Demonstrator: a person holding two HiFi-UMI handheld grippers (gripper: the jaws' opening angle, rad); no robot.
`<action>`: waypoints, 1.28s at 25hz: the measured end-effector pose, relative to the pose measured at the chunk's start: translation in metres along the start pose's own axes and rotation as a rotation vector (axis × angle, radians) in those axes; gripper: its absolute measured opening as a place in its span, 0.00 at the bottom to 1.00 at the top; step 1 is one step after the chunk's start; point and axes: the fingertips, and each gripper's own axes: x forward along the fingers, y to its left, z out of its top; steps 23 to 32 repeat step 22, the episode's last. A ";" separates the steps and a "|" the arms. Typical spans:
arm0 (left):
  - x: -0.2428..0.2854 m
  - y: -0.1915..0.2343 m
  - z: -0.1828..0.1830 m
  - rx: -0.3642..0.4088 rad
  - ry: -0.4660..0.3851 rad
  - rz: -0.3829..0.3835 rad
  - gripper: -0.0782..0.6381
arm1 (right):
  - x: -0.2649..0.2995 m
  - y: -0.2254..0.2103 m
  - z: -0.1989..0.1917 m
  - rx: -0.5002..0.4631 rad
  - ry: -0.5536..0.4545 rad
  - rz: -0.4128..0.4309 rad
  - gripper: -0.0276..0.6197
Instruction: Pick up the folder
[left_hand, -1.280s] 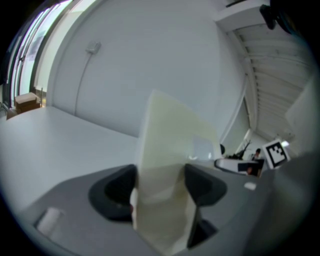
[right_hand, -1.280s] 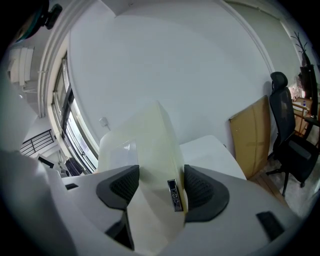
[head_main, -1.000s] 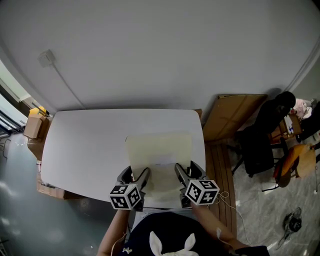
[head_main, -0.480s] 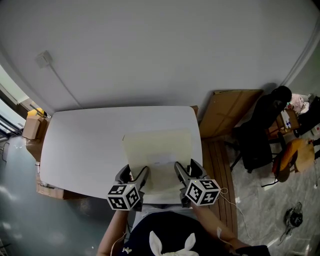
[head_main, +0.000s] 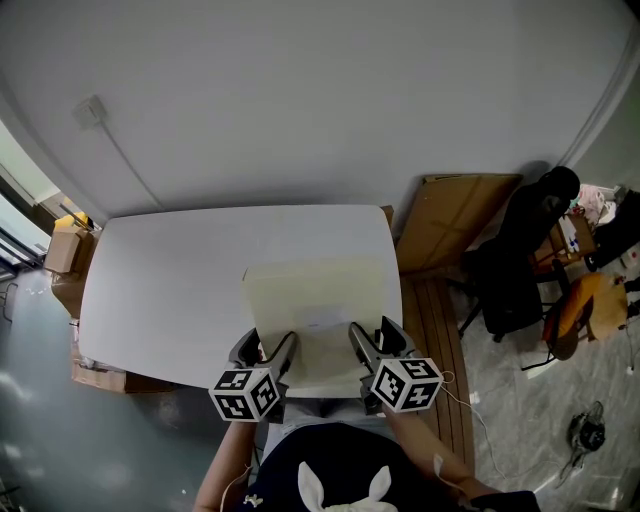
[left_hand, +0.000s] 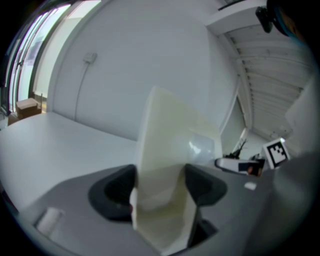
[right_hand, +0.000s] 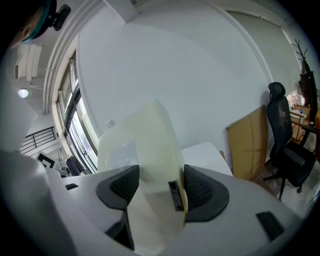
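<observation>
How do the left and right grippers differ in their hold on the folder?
The left gripper clamps the folder at its near left part, the right gripper at its near right. A small dark tab sits by the right gripper's jaw, none by the left gripper's. Both are shut on it.

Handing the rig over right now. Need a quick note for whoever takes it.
Left gripper: shut on the folder, near edge, left side.
Right gripper: shut on the same edge, right side.
Folder: over the near part of the table; its far end looks tilted up off the top.
Done: two-gripper grasp.
Left: lift it fully clear, keeping both grippers level.
</observation>
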 end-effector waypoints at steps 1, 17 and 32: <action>-0.001 0.000 -0.002 0.001 0.000 0.001 0.53 | -0.001 0.000 -0.002 0.000 0.000 0.000 0.45; -0.016 0.003 -0.010 -0.005 0.016 0.015 0.54 | -0.008 0.010 -0.012 0.000 0.031 0.003 0.45; -0.017 0.005 -0.012 -0.005 0.018 0.019 0.54 | -0.008 0.011 -0.015 -0.002 0.037 0.001 0.45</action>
